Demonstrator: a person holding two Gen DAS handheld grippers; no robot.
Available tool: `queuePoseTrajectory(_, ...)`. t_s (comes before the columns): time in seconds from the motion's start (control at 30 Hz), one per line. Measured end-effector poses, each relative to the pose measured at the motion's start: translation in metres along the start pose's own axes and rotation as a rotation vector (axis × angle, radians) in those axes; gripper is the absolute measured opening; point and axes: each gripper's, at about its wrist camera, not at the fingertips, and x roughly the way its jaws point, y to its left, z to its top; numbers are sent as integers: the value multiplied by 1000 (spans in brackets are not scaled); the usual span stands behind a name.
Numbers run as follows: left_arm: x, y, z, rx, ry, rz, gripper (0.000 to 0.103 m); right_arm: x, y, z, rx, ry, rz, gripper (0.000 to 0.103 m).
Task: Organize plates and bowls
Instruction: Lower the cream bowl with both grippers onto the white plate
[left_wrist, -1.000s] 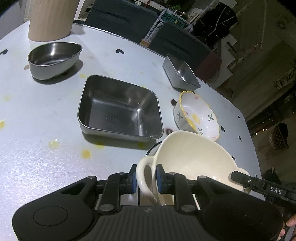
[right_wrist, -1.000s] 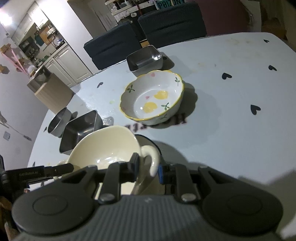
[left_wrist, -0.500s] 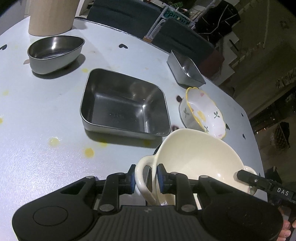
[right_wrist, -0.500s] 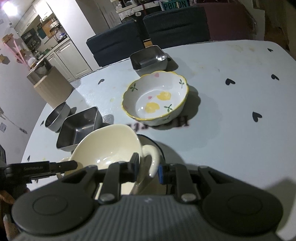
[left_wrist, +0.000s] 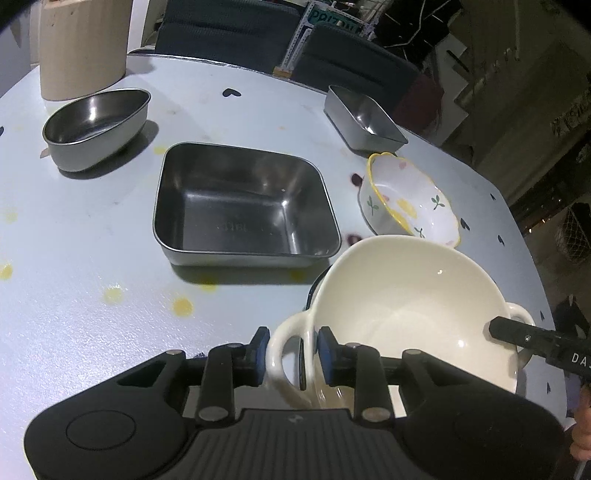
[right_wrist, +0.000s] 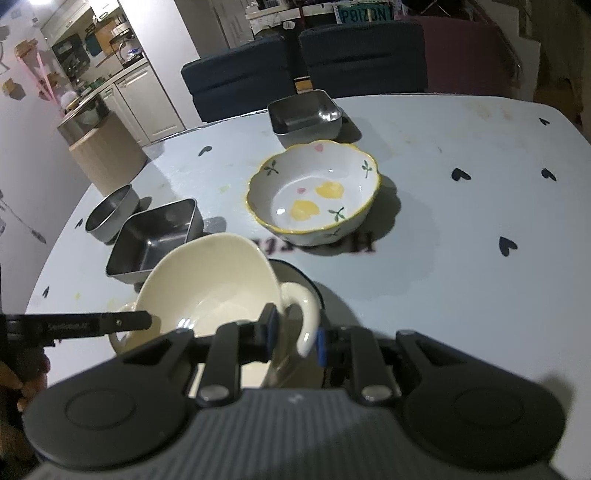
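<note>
A: Working at pale blue table (left_wrist: 74, 258) printed with small black hearts, with dark chairs (right_wrist: 236, 85) standing behind far edge. Seeing what on it, going from big to small?

B: Seeing first big square steel tray (left_wrist: 243, 206) near middle, empty. Probably waiting there as base for stacking other metal pieces. Then noticing cream bowl (left_wrist: 406, 306), nearest to both cameras, with one loop handle lying in each gripper. Taking both handles probably for keeping such wide bowl level.

A: Hanging in air, or resting already?

B: Judging it as resting. Sitting on dark plate (right_wrist: 295, 275), with only plate rim showing from under it. Probably stacking bowl on plate for saving room on table.

A: And finding what beyond it?

B: Finding floral bowl (right_wrist: 314, 192) just behind, apart from cream bowl and upright. Farther away, seeing oval steel bowl (left_wrist: 96, 125) and small steel tray (left_wrist: 364, 122), well apart from each other, not yet gathered.

A: Gripping how, at this moment?

B: Having just been opening jaws of left gripper (left_wrist: 291, 350). Keeping gap narrow, with left handle between pads, and pads seeming just off it. Clamping right gripper (right_wrist: 295, 332) narrowly on other handle, with pads lying against it. Probably letting go one side first, so avoiding any tipping or sliding on plate.
</note>
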Motion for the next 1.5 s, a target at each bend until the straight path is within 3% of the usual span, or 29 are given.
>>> queuePoseTrajectory(0.73, -4, -7, -1, 32, 17, 17, 35, 7, -3, -8, -4, 61, -23, 30)
queuePoseTrajectory(0.93, -4, -13, -2, 54, 17, 16, 37, 19, -3, -12, -19, 117, -94, 37)
queuePoseTrajectory(1.5, -4, -12, -3, 48, 24, 13, 38, 21, -10, -12, 24, 120, -59, 37)
